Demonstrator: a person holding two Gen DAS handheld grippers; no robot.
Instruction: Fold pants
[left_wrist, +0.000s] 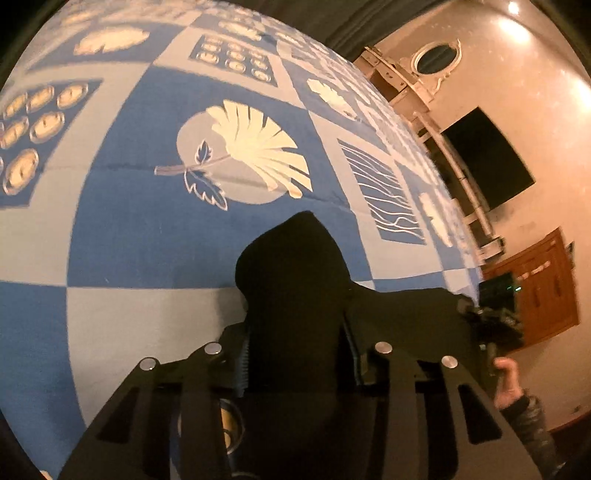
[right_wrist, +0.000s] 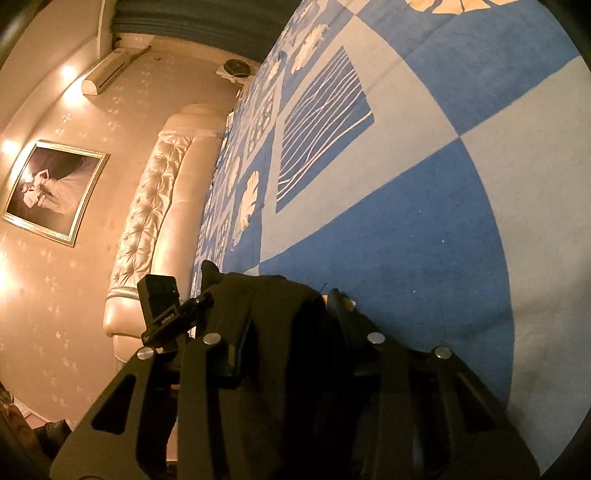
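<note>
Black pants (left_wrist: 291, 266) lie bunched on a blue and grey patterned bedspread (left_wrist: 147, 240). In the left wrist view my left gripper (left_wrist: 297, 332) is shut on a thick fold of the dark cloth, which rises in a hump past the fingertips and hides them. More of the pants stretches right to my right gripper (left_wrist: 491, 325), held by a hand (left_wrist: 509, 380). In the right wrist view my right gripper (right_wrist: 291, 332) is shut on the pants (right_wrist: 284, 306) too, with cloth filling the gap between its fingers. The left gripper (right_wrist: 162, 310) shows just to its left.
The bedspread (right_wrist: 406, 184) stretches far ahead of both grippers. A cream tufted headboard (right_wrist: 147, 221) bounds the bed on one side, with a framed picture (right_wrist: 55, 192) on the wall. A dark screen (left_wrist: 487, 158) and a wooden cabinet (left_wrist: 543, 288) stand beyond the other edge.
</note>
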